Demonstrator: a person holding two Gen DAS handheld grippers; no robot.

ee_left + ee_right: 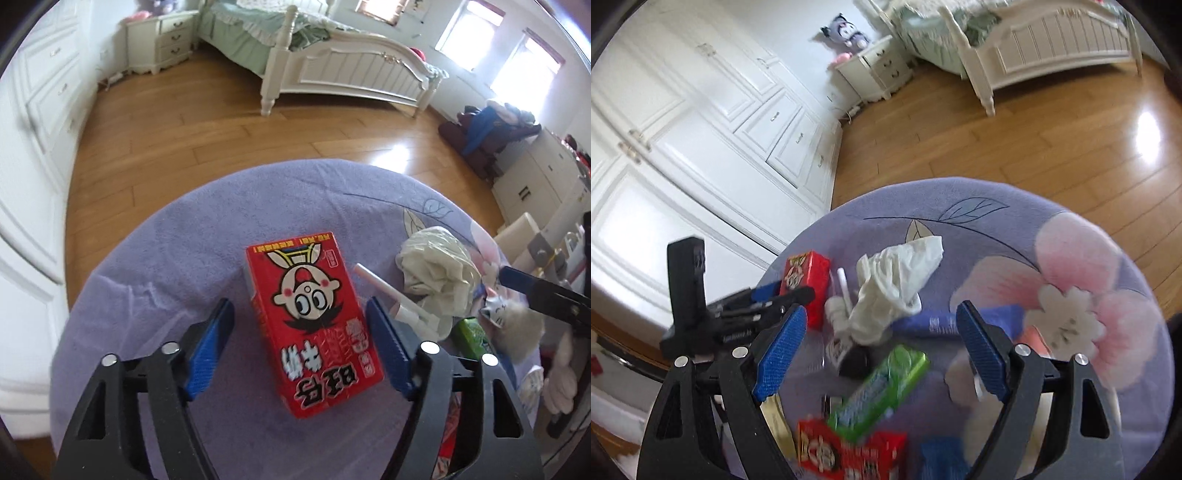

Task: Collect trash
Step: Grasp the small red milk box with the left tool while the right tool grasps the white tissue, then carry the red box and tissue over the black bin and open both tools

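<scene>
Nearest in the left wrist view, the left gripper [301, 343] straddles a red drink carton [314, 325] lying flat on the round purple tablecloth [147, 258]. Its jaws stand apart on either side, pads clear of the carton's long edges, so nothing is gripped yet. The carton looks light and fairly stiff, probably empty, though that cannot be seen; a squeeze across its narrow width at mid-length should hold it, gently, since thin card may buckle.

In the right wrist view the right gripper [882, 347] hangs released over a blurred green packet [882, 387] and a second red carton [849, 454].

Farther off lie a white straw [384, 295] and a crumpled white bag [436, 266], soft and slippery, best pinched at a fold.
</scene>
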